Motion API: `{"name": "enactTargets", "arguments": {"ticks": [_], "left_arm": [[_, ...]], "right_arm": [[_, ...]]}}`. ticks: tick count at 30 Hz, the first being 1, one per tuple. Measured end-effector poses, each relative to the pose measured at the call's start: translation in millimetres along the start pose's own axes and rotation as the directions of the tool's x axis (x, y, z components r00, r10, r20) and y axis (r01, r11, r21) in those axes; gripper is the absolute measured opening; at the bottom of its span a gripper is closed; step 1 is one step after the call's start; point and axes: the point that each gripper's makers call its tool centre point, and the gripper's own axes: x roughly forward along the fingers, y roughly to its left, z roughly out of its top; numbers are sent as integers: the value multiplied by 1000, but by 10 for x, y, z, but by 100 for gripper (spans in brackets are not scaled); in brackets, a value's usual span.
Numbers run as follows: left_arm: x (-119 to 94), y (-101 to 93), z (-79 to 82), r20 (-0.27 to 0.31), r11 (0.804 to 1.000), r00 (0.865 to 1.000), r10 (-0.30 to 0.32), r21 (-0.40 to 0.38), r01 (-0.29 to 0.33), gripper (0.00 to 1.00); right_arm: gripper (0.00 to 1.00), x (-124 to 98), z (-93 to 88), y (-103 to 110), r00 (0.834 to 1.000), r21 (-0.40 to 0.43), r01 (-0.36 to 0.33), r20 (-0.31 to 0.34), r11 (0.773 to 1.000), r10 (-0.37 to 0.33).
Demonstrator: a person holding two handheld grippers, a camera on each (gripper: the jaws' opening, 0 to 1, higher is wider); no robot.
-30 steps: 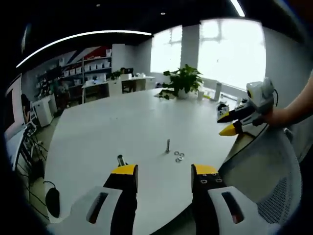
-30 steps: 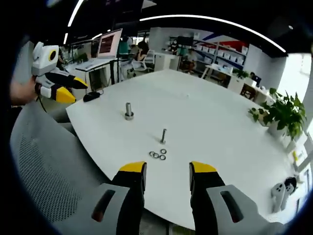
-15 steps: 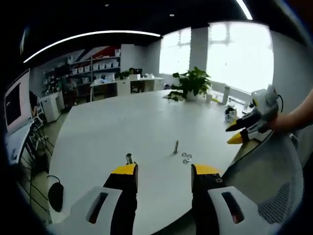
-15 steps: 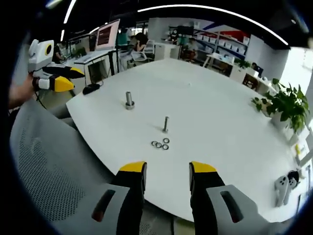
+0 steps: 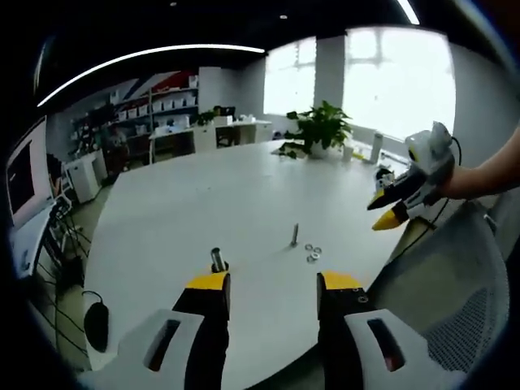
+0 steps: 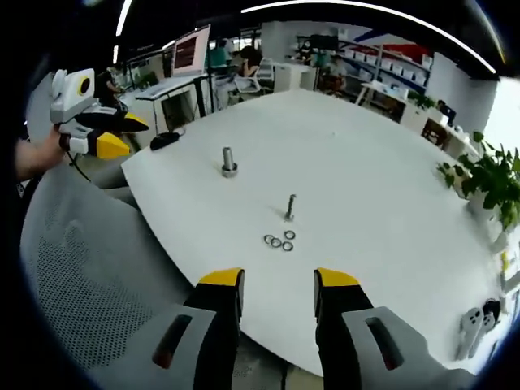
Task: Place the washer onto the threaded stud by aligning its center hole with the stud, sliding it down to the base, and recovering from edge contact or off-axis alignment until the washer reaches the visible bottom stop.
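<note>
In the left gripper view the left gripper (image 5: pixel 272 291) has its yellow-tipped jaws spread wide with nothing between them, held above the near edge of the white table (image 5: pixel 203 203), a posture that suits an approach rather than a grasp. Just past the left jaw tip stands a thicker stud on a base (image 5: pixel 217 259); further in and to the right rises the thin threaded stud (image 5: pixel 294 235), upright and bare, with the small cluster of washers (image 5: pixel 313 253) lying flat just beside its foot, apart from it. Laid out this way, the washers seem staged close to their target so that a lift and a short carry will bring one over the stud's tip. The right gripper (image 5: pixel 387 213) enters from the right, held by a hand above a mesh chair back (image 5: pixel 443 301); how its jaws stand there I cannot tell. In the right gripper view the right gripper (image 6: pixel 279 283) shows its jaws wide and empty, aimed at the washers (image 6: pixel 278 240) and the threaded stud (image 6: pixel 290 207) beyond them, with the thicker stud (image 6: pixel 229 162) further off to the left and the left gripper (image 6: pixel 114 134) hovering off the table's edge. No washer is picked up yet, so the task looks barely begun.
</note>
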Motion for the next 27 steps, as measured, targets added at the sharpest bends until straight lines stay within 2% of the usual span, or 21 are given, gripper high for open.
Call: {"name": "enactTargets", "arguments": {"ticks": [5, 7, 9, 12, 14, 17, 20, 27], "left_arm": [[-4, 41, -3, -1, 1000, 1000, 6, -16, -6, 40], [-14, 43, 25, 15, 1000, 1000, 4, -25, -3, 39], [-7, 38, 13, 9, 1000, 1000, 4, -24, -3, 39], [-9, 35, 2, 4, 1000, 1000, 7, -15, -7, 39], [-11, 38, 1, 5, 1000, 1000, 8, -16, -8, 39], [8, 38, -11, -3, 1000, 1000, -1, -22, 1, 39], [8, 20, -15, -6, 1000, 1000, -7, -23, 7, 39], [16, 26, -13, -6, 1000, 1000, -10, -26, 10, 39]], "right_arm": [[31, 306, -39, -32, 998, -9, -29, -58, 1000, 28], [31, 425, -82, -36, 996, -6, -40, -84, 999, 39], [31, 526, -123, -57, 994, 5, -42, -101, 999, 43], [31, 666, -181, -68, 992, 81, -47, -115, 996, 56], [30, 730, -210, -99, 991, 84, -42, -125, 996, 52], [28, 881, -303, -159, 983, 87, -37, -175, 995, 51], [28, 971, -296, -184, 981, 94, -39, -186, 995, 56], [27, 1132, -271, -242, 974, 52, -40, -220, 998, 51]]}}
